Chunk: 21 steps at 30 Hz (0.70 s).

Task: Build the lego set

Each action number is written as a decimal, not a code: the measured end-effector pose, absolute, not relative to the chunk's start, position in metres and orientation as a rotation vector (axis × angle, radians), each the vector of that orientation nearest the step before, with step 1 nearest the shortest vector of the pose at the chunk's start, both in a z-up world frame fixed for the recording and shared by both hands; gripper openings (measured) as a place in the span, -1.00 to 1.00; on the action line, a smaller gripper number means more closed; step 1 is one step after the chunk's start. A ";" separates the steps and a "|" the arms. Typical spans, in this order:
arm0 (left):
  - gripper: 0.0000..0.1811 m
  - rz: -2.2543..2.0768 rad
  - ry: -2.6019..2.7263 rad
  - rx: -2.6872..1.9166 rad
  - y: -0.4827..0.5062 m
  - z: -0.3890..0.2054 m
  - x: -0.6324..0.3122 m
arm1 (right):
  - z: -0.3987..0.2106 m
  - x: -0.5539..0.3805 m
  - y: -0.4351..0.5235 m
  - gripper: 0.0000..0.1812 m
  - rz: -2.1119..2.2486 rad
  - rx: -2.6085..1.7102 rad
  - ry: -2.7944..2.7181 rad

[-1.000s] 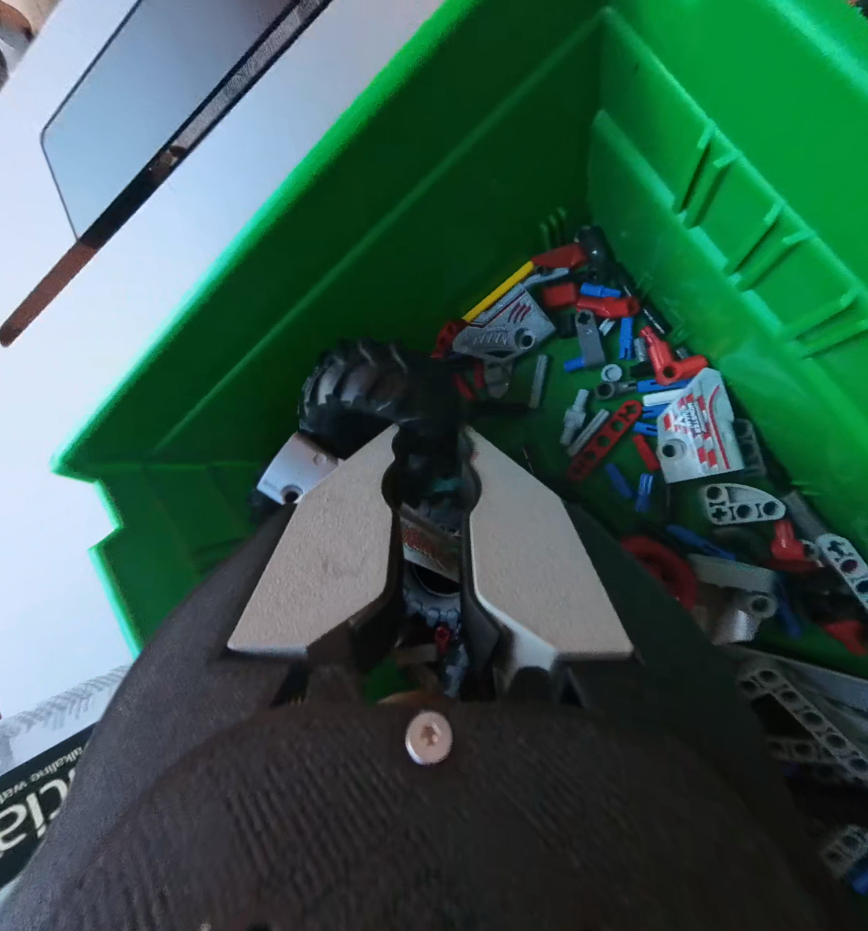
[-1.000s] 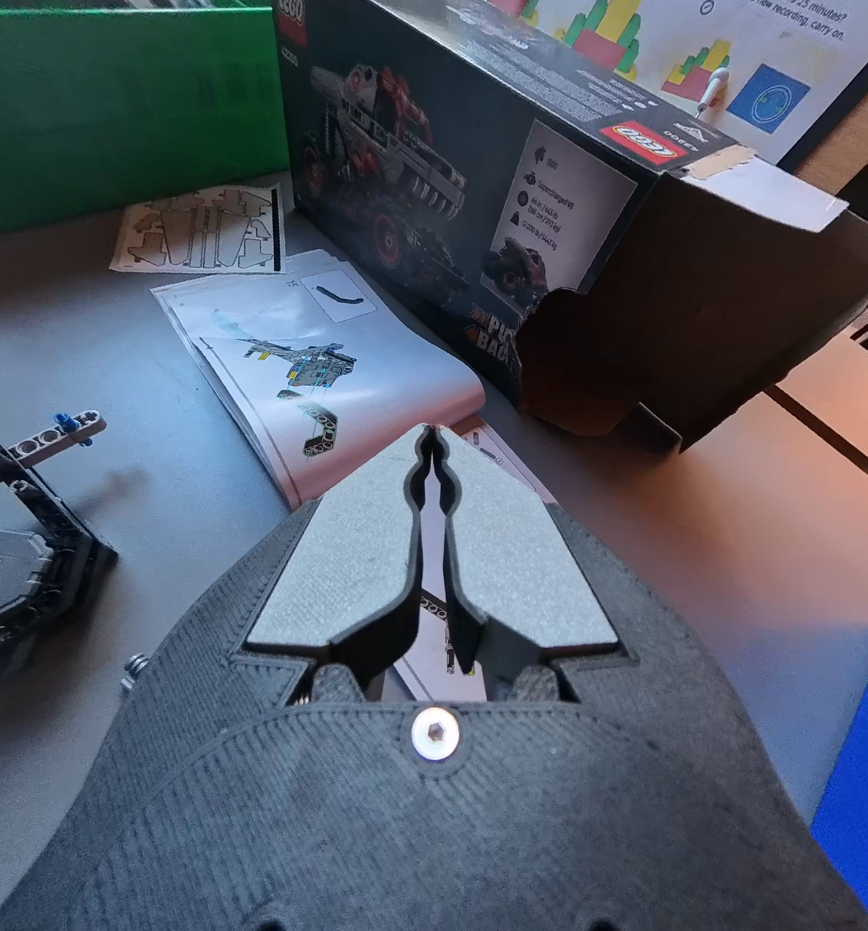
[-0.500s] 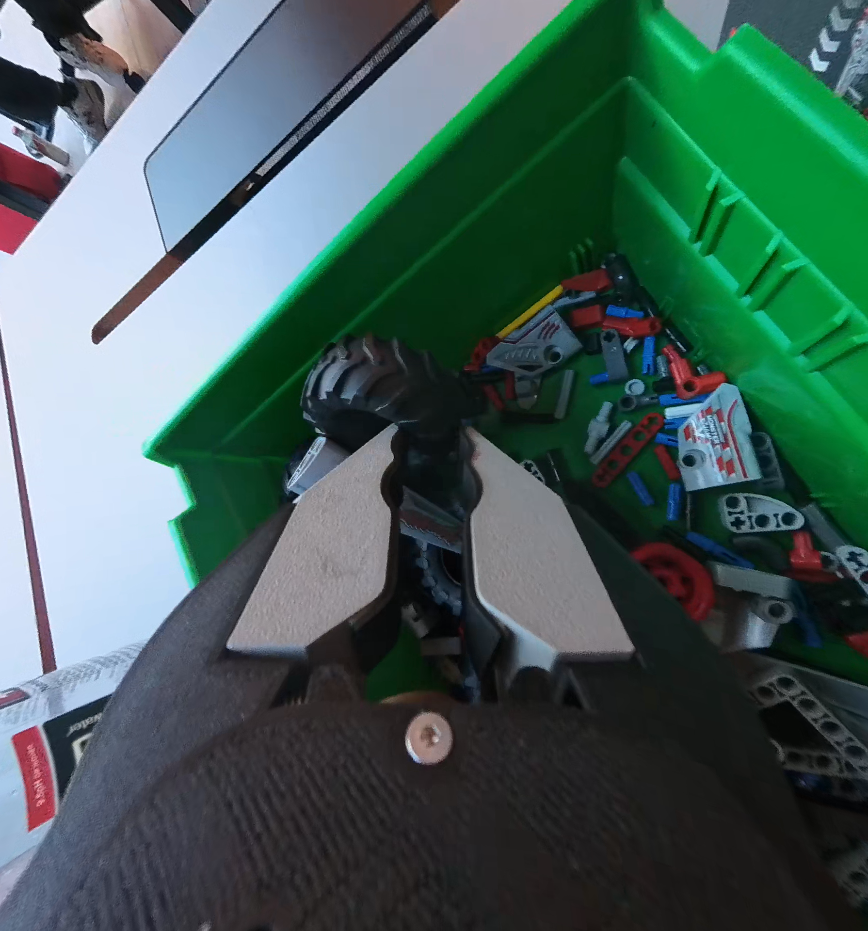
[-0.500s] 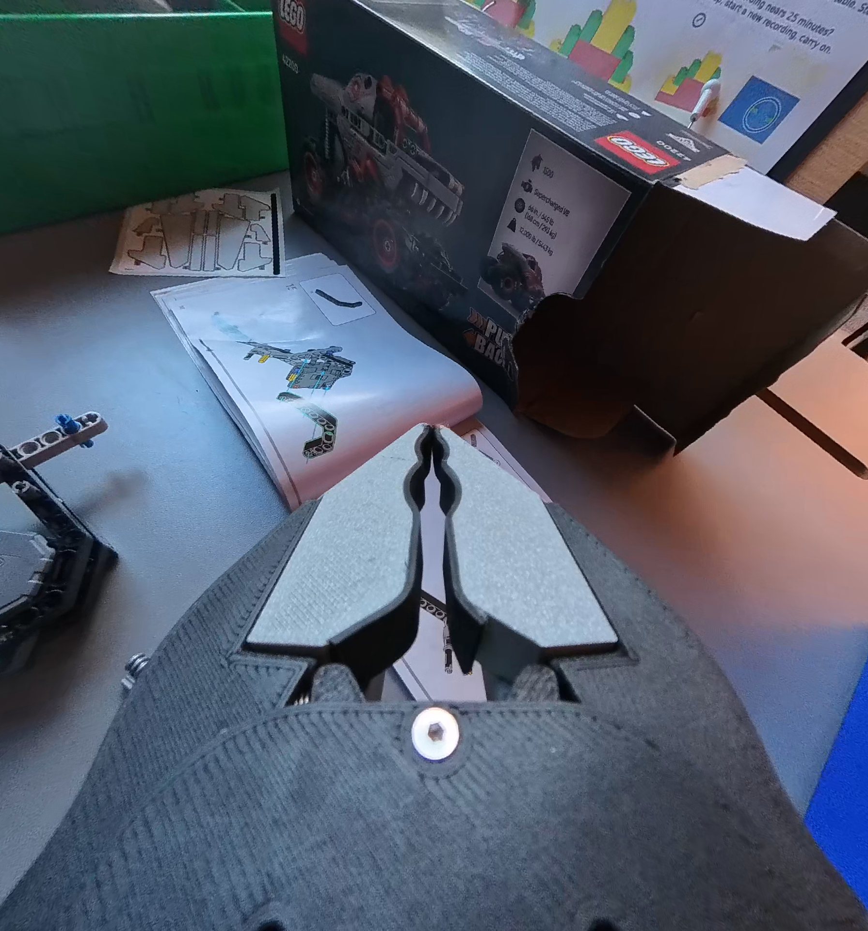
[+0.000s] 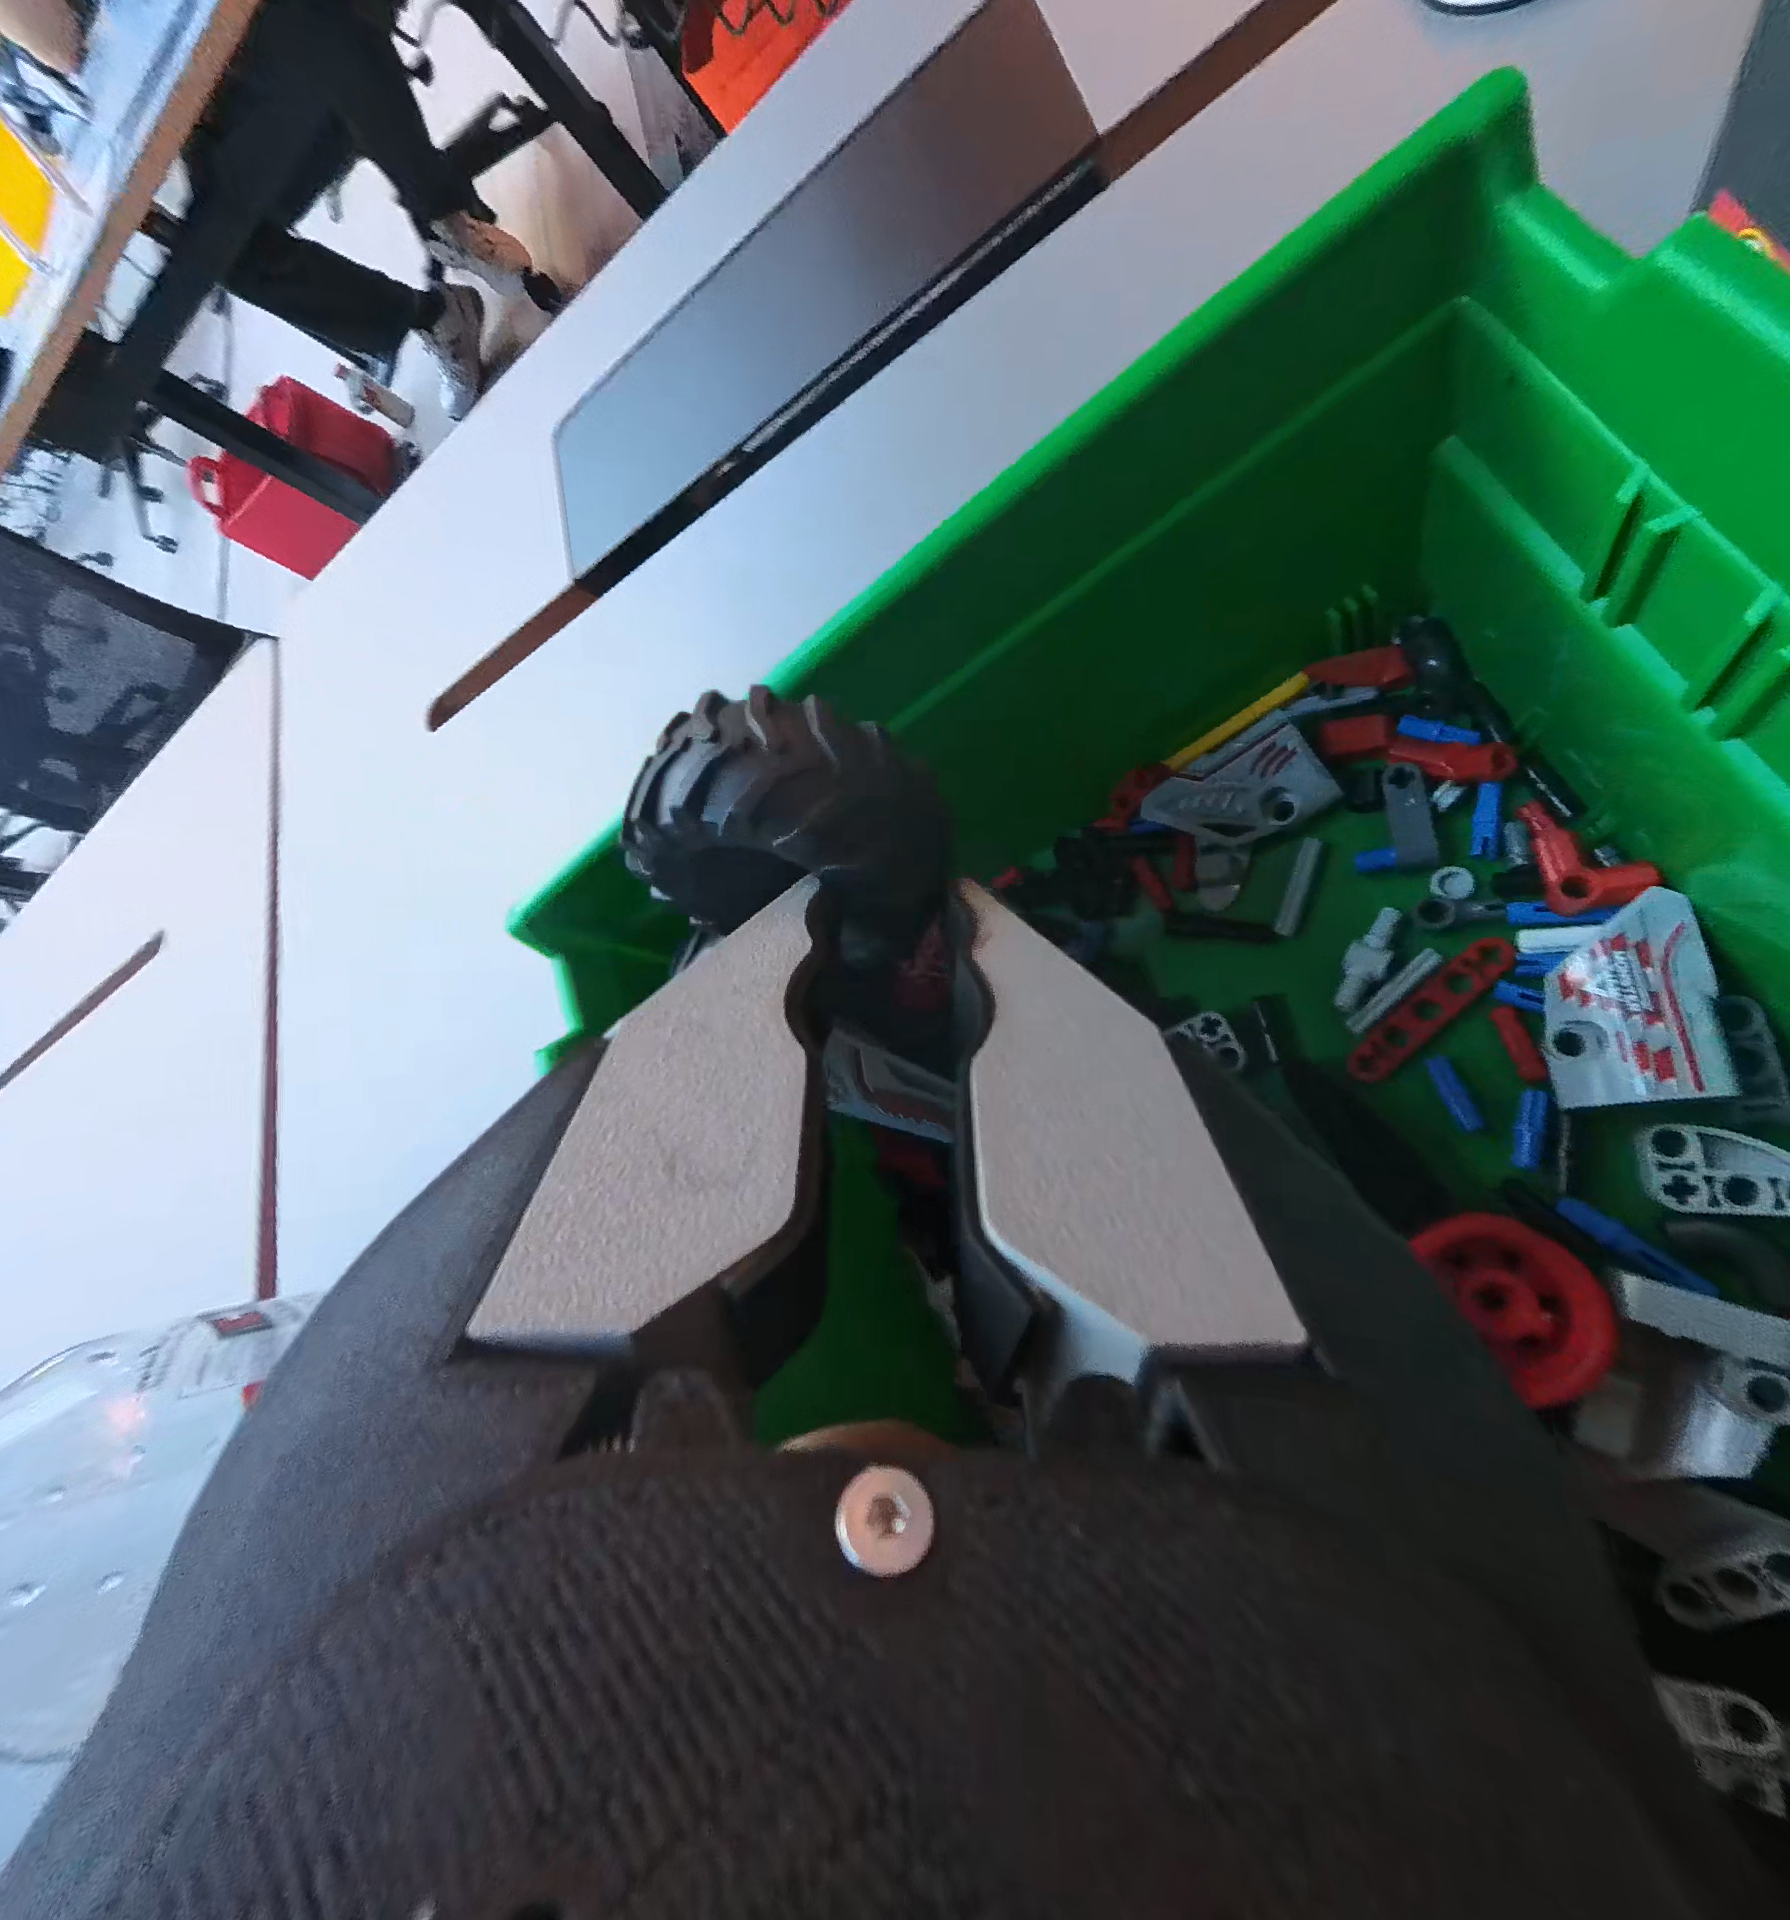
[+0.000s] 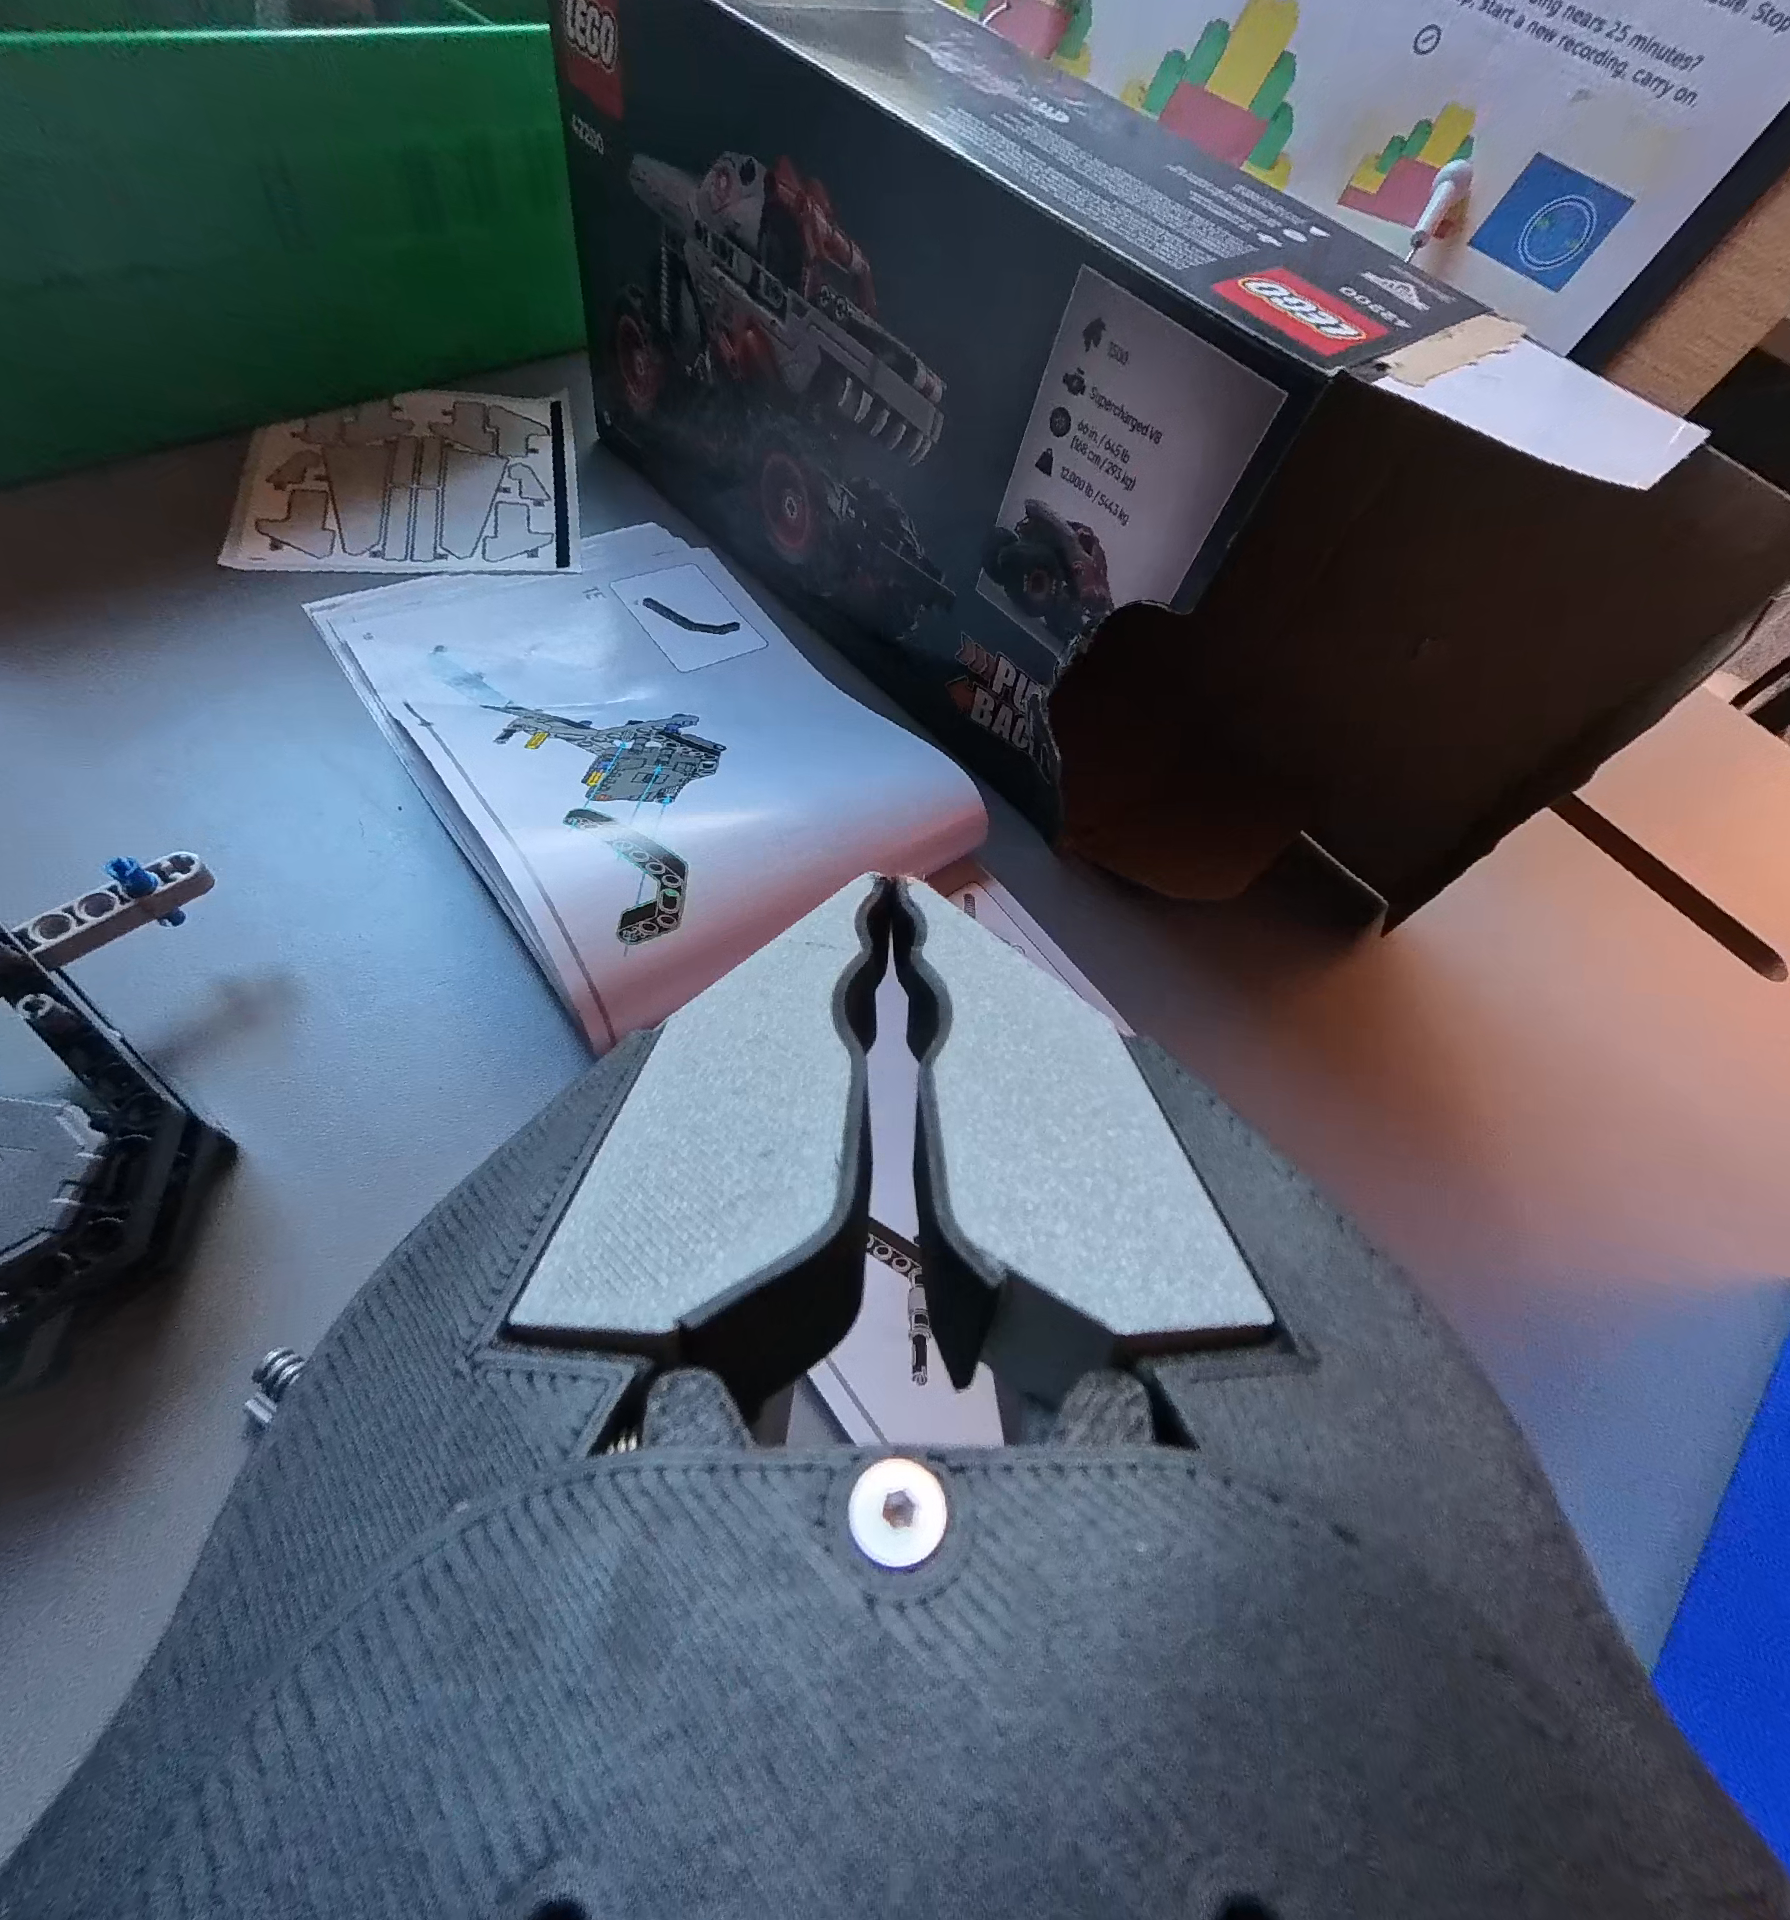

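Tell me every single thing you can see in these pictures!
Bin: one, green, on the white table, holding loose pieces.
Tyre: one, black, held above the bin's near corner.
Wheel hub: one, red, in the bin.
Panel with stickers: one, grey, in the bin.
Set box: one, black, opened, on the grey table.
Instruction booklet: one, white, open, beside the box.
Sticker sheet: one, white, behind the booklet.
Partly built frame: one, black and grey, left of the booklet.
Left gripper: shut on the tyre.
Right gripper: shut, empty, above the booklet.
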<state>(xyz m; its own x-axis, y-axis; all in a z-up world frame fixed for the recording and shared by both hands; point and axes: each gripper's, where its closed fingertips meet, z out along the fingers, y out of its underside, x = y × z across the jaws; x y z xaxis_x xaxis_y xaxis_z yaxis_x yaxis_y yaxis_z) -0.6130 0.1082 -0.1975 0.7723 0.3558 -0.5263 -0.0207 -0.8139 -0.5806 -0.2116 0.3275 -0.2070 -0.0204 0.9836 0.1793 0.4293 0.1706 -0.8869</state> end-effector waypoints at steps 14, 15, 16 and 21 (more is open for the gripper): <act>-0.86 0.896 -0.217 -2.364 0.113 -0.196 -0.611 | -0.210 -0.212 0.328 -1.00 0.810 -1.397 -1.597; -0.84 0.900 -0.213 -2.349 0.114 -0.193 -0.610 | -0.210 -0.212 0.328 -1.00 0.810 -1.397 -1.596; -0.85 0.906 -0.204 -2.326 0.116 -0.189 -0.609 | -0.210 -0.212 0.328 -1.00 0.810 -1.397 -1.596; -0.85 0.957 -0.134 -2.243 0.126 -0.174 -0.599 | -0.210 -0.212 0.328 -1.00 0.806 -1.398 -1.598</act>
<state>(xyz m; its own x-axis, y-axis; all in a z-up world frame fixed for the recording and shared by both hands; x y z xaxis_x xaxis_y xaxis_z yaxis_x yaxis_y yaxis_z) -0.5990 0.1259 -0.1742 0.7235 0.3413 -0.6001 -0.1630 -0.7602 -0.6289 -0.2120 0.3283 -0.2103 -0.0210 0.9837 0.1789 0.4406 0.1697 -0.8815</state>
